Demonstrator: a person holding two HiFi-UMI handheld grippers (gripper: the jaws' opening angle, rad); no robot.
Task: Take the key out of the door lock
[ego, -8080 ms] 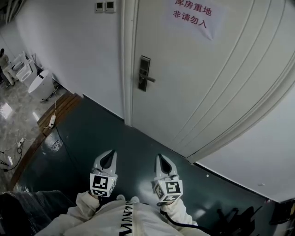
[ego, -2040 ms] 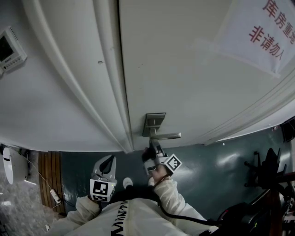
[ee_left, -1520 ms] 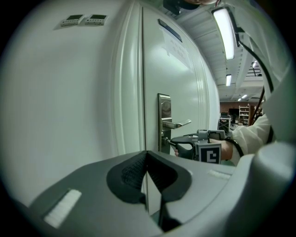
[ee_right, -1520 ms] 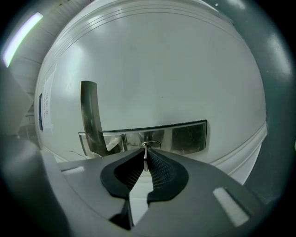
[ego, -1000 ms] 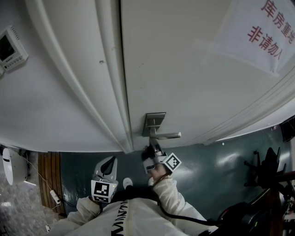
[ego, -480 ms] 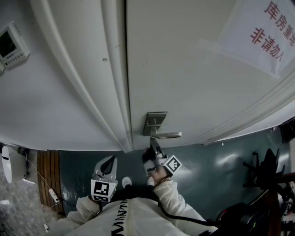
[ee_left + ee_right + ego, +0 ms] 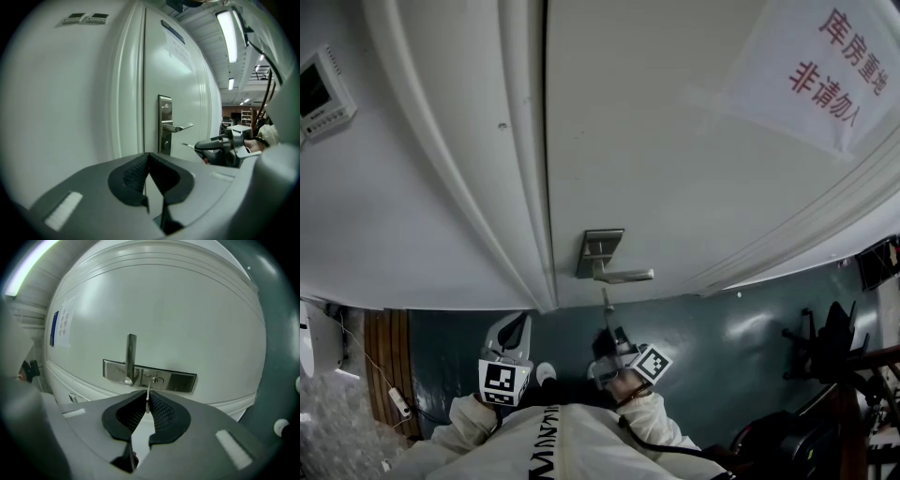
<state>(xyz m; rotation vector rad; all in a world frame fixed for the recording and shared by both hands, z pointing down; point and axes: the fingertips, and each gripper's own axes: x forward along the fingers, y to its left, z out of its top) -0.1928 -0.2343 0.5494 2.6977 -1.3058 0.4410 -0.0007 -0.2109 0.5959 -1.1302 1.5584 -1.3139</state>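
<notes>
The white door [image 7: 675, 169] carries a silver lock plate [image 7: 598, 251] with a lever handle [image 7: 623, 276]. My right gripper [image 7: 608, 326] is shut on a thin silver key [image 7: 605, 302], a short way below the plate. In the right gripper view the key [image 7: 148, 393] sticks out from between the pads [image 7: 159, 411], its tip short of the keyhole [image 7: 154, 380]. The left gripper view shows the key [image 7: 187, 146] in the air, apart from the lock plate [image 7: 164, 124]. My left gripper [image 7: 510, 330] hangs shut and empty to the left, near the door frame.
A paper notice with red print [image 7: 820, 80] hangs on the door at the upper right. A wall panel [image 7: 321, 86] sits left of the door frame [image 7: 502, 178]. Dark green floor [image 7: 722, 328] lies below, with dark chair legs [image 7: 825, 347] at the right.
My right gripper has drawn back and down from the lock plate with the key in it; the key now stands free of the keyhole. The left gripper has hardly moved.
</notes>
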